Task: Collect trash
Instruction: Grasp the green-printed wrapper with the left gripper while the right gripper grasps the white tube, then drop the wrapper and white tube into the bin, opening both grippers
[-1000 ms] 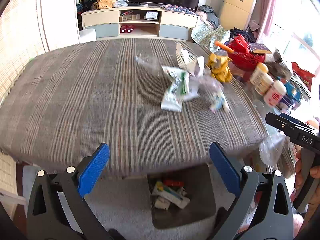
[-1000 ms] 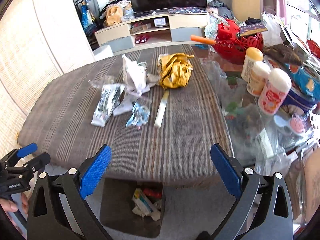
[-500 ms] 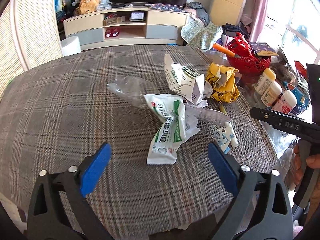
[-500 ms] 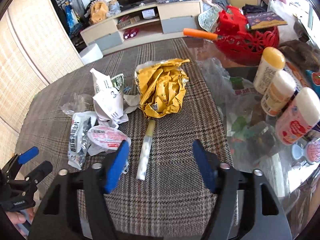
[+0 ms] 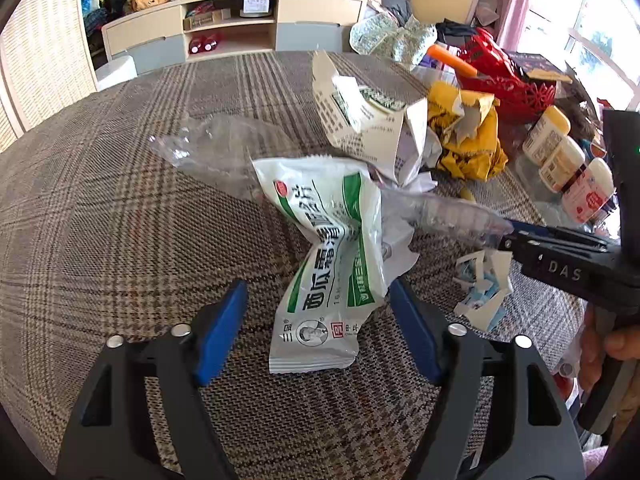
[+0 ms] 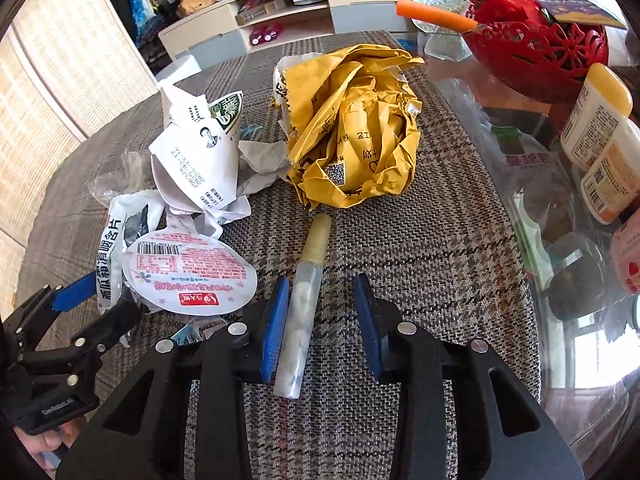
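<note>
A white and green pouch [image 5: 328, 264] lies on the plaid tablecloth [image 5: 120, 208], its near end between the fingers of my open left gripper [image 5: 318, 332]. Behind it are a torn white carton [image 5: 368, 124], clear plastic [image 5: 224, 148] and a crumpled yellow wrapper [image 5: 468, 140]. My right gripper [image 6: 322, 320] is open around a clear tube with a yellow cap [image 6: 306, 300]. The tube touches the left pad. The yellow wrapper [image 6: 356, 128], the carton [image 6: 196, 152] and a round foil lid [image 6: 190, 276] lie beyond it.
A red basket [image 6: 536, 40] and several white bottles [image 6: 600, 136] stand on the glass surface at the right. Small torn blue and white scraps [image 5: 484, 292] lie by the right gripper's side. A TV cabinet [image 5: 224, 28] stands at the back.
Both grippers moved forward and down over the table. The left now straddles the pouch. The right has narrowed around the tube. The bin under the table edge is out of view.
</note>
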Demonstrator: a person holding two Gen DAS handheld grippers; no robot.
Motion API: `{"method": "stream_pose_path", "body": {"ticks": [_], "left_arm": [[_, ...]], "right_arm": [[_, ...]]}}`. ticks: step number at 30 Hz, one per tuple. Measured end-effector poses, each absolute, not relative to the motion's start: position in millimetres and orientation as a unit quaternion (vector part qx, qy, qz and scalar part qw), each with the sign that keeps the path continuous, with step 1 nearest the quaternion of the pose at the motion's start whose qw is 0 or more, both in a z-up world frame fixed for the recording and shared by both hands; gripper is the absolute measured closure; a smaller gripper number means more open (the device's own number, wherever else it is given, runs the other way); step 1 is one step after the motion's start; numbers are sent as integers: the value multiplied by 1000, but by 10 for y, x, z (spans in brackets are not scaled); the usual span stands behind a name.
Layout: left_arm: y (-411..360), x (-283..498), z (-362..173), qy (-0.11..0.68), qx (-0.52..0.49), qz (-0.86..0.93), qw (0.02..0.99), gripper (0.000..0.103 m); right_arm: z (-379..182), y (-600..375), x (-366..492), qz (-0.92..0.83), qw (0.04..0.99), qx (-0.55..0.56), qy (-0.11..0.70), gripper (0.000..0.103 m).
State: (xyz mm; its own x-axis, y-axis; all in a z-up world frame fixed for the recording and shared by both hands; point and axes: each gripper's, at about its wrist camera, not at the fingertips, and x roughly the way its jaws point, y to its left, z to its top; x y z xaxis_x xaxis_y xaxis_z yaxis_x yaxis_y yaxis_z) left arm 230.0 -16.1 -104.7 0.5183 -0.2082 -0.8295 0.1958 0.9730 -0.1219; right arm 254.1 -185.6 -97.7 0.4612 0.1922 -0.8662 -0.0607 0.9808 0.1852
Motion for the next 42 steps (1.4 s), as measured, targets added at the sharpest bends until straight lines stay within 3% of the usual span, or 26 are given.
{"method": "stream_pose_path", "body": {"ticks": [2,4,10,20,34,42], "left_arm": [[-163,2299,-1101,480,-1,-115,870,56],[-155,2280,-1102,478,5,-109,872,67],[-36,2148,-1052,486,-9,-112,867,79],[47,1493,-974,489,-13,-111,865,87],[-63,191,-804,462,-52,-124,877,88],[-134,-224,-1089,485,-65,-120,864,88]], "right_arm": [[-966,-1843,2531,70,853,57,514,89],[-962,-1841,2506,70,853,53,514,88],[-954,-1908,2375,72,850,58,518,89],[-947,-2075,1822,78,844,75,526,89],[-672,-2012,652,116,861,66,490,89],[-845,-1880,212,142,858,56,490,89]]}}
